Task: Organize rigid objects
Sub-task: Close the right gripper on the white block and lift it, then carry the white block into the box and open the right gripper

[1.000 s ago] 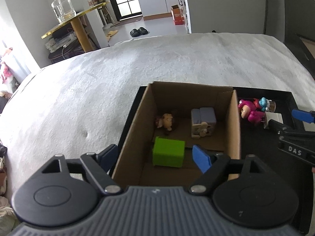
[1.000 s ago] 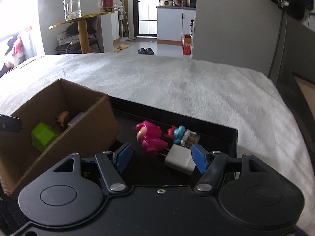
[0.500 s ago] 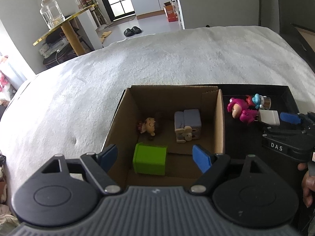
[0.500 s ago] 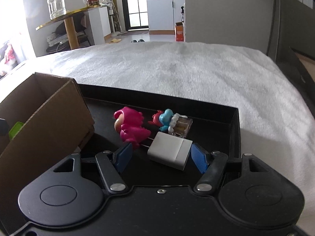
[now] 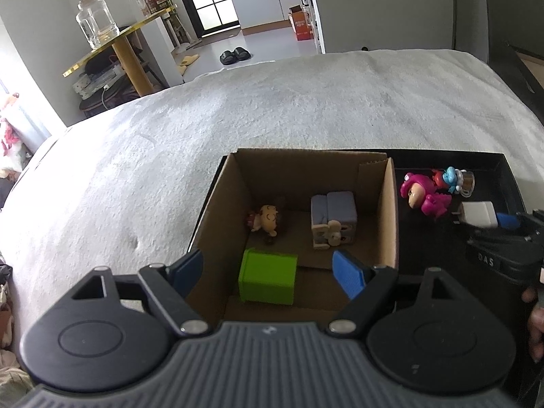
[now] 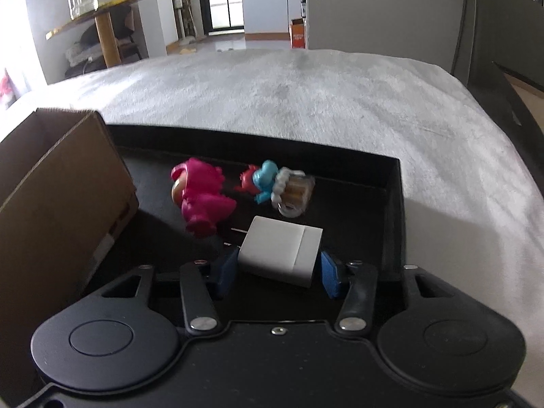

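A cardboard box (image 5: 389, 204) stands at the left of a black tray (image 6: 394, 183). Inside it are a green block (image 5: 267, 276), a small doll figure (image 5: 267, 219) and a grey-blue toy sofa (image 5: 334, 217). On the tray lie a pink figure (image 6: 200, 197), a blue-and-red figure with a mug (image 6: 278, 185) and a white charger block (image 6: 282, 250). My right gripper (image 6: 278, 268) has its blue pads on both sides of the charger, closed in on it. My left gripper (image 5: 268, 272) is open and empty above the box's near edge. The box also shows in the right wrist view (image 6: 64, 183).
The tray sits on a grey-white plush bed cover (image 5: 238, 108). Beyond the bed are a gold round table with a glass jar (image 5: 95, 20), slippers on the floor (image 5: 234, 55) and white cabinets.
My right gripper has moved forward over the tray and narrowed its fingers onto the white charger. My left gripper has drifted slightly, staying open above the box.
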### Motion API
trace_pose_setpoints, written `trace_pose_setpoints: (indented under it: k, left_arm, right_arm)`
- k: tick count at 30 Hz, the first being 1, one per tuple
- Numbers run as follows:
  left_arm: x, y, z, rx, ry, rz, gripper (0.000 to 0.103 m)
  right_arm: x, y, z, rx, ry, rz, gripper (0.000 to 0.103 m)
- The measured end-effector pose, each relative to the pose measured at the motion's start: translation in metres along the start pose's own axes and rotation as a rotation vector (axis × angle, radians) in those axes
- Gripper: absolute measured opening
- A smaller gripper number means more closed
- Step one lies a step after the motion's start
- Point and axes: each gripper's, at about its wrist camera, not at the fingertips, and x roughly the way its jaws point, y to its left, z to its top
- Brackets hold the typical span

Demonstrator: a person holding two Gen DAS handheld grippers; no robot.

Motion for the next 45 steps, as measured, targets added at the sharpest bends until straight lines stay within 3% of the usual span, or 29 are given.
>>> trace_pose_setpoints:
  k: [6,13,18,26,28,30,45]
  left_arm:
    - [-0.004,0.005,-0.002,-0.006,-0.009,-0.005,0.082]
    - [-0.002,0.013,-0.004,-0.025,-0.011,-0.002,0.082]
    - [-0.001,0.023,-0.002,-0.044,-0.021,0.0,0.082]
    - [0.011,0.034,-0.006,-0.068,-0.004,-0.004,0.082]
    - [0.013,0.036,-0.007,-0.072,0.001,-0.012,0.082]
    - [0.013,0.036,-0.007,-0.076,0.005,-0.033,0.082]
    - [-0.003,0.066,-0.011,-0.13,-0.033,-0.076,0.082]
  right_arm:
    - [-0.014,-0.005,-0.011,0.005,0.052,-0.004,0.051]
    - [-0.019,-0.001,-0.012,-0.002,0.054,-0.062,0.055]
    - [-0.019,0.006,-0.012,0.001,0.034,-0.042,0.091]
    - [-0.001,0.015,-0.011,-0.017,0.044,-0.066,0.089]
    - [0.0,0.015,-0.012,-0.009,0.046,-0.068,0.082]
    - [-0.004,0.015,-0.01,-0.002,0.043,-0.078,0.061]
    - [-0.049,0.022,0.009,-0.005,0.023,-0.103,0.061]
